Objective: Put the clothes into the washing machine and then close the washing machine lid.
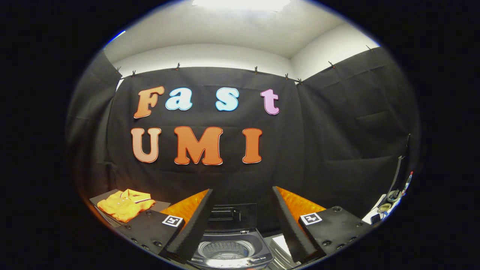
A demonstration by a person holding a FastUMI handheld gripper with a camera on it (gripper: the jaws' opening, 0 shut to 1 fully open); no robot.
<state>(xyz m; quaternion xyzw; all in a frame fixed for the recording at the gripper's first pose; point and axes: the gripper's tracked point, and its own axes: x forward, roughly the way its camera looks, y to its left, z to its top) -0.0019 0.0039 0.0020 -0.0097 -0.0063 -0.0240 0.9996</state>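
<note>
A small top-loading washing machine (232, 250) stands low between my two fingers, its lid (231, 216) raised upright at the back and its ribbed drum open and bare inside. A folded yellow shirt (125, 204) lies on a dark surface beyond my left finger, well off to the left of the machine. My gripper (242, 195) is open, high above the machine, with nothing between the fingers.
Black cloth walls close the booth behind and on both sides. To the right, beyond my right finger, a ledge carries small clutter (386, 208) with a strap and a pen-like thing hanging above it. A pale sheet (282, 243) lies beside the machine.
</note>
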